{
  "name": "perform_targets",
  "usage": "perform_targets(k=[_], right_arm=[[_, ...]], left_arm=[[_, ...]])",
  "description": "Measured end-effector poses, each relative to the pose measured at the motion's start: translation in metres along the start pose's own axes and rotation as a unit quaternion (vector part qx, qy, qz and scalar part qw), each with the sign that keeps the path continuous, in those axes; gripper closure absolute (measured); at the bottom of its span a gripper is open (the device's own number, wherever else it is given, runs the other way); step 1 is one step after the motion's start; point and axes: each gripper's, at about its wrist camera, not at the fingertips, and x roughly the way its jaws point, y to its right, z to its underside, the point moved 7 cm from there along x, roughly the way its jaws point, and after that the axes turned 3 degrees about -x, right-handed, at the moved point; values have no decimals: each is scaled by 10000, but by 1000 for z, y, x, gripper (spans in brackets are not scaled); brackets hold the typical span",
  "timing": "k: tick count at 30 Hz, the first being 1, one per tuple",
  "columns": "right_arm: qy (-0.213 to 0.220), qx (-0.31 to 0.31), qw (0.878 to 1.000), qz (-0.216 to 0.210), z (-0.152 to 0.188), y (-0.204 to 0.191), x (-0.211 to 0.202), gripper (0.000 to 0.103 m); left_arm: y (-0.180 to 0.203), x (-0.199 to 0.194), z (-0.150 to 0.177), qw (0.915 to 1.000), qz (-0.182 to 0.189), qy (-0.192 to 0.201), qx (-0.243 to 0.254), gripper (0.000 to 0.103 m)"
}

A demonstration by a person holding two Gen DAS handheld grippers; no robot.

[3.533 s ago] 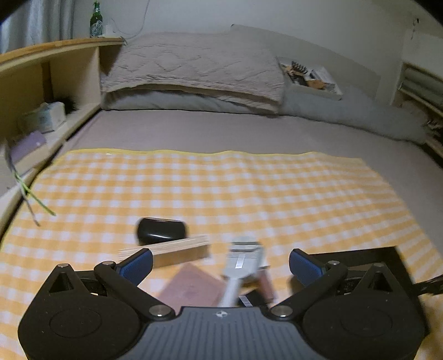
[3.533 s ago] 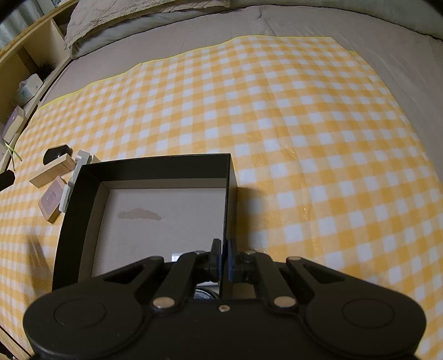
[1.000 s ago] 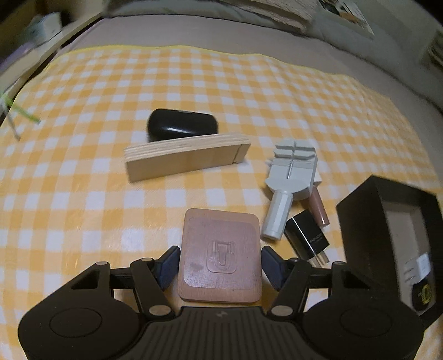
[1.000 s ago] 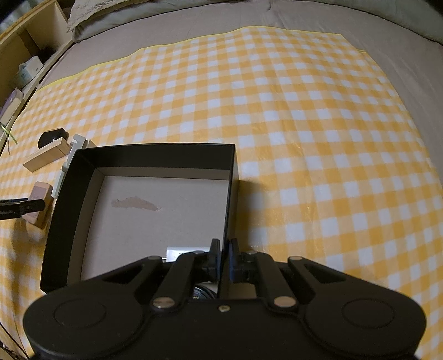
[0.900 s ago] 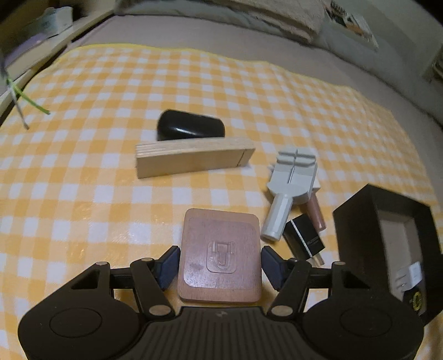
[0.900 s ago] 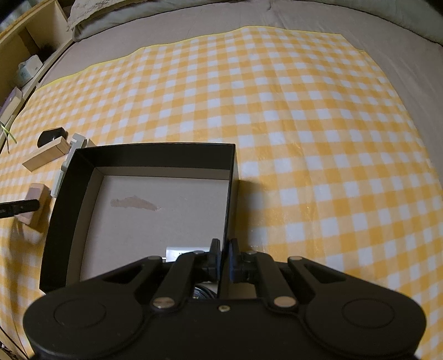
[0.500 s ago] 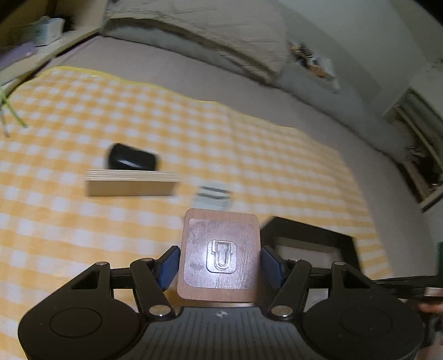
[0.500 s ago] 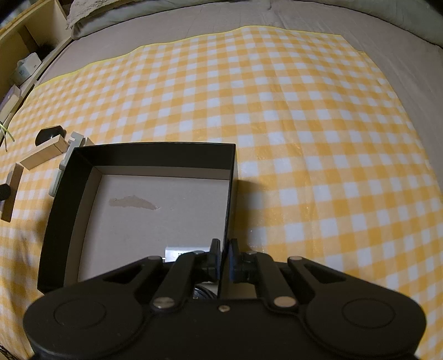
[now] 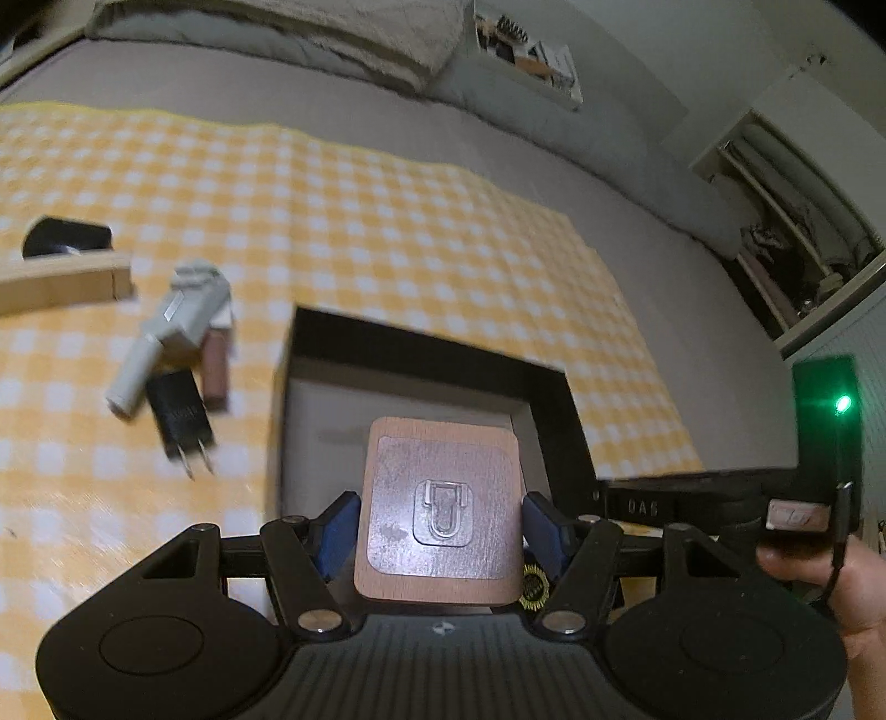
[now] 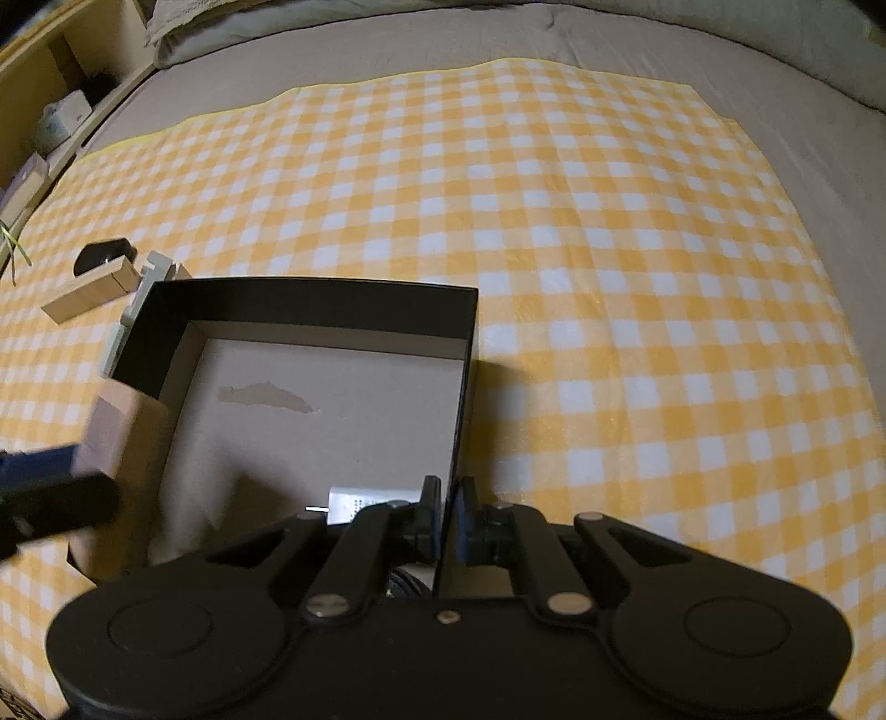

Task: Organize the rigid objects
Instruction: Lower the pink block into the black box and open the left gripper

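Observation:
My left gripper [image 9: 440, 526] is shut on a square wooden plaque [image 9: 440, 509] with a clear hook on its face, and holds it above the open black box [image 9: 421, 343]. From the right wrist the plaque [image 10: 119, 426] shows over the box's left wall. My right gripper [image 10: 446, 509] is shut on the near wall of the box [image 10: 310, 304]. A white labelled item [image 10: 371, 501] lies inside near that wall. Left of the box on the checked cloth lie a grey tool [image 9: 177, 327], a black plug [image 9: 180, 415], a pink tube [image 9: 215, 368], a wood block [image 9: 61, 285] and a black case [image 9: 66, 241].
The yellow checked cloth [image 10: 609, 277] covers a grey bed, with wide bare cloth right of the box. Pillows [image 9: 332, 33] lie at the head. A wooden shelf [image 10: 50, 83] runs along the left. A hand [image 9: 830, 581] grips the right tool.
The left gripper lifted the wooden plaque off the cloth and carried it right, over the black box. The right gripper kept its hold on the box wall and stayed put.

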Motion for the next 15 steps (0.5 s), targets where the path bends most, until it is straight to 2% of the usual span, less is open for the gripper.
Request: perform_targets(k=[5,11,15], right_arm=[[16,82,10000,-6,1,-4,1,97],[16,87,10000,-3,0,-2,2,97],[0,39,10000,-14,0,-2,2,97]], left_arm=[[1,22,13,9996,-213,-185,-45,39],[-4,33,18,9986,-475,-180,-161,39],[-1,33,17,9986,-375,-161,-337,39]])
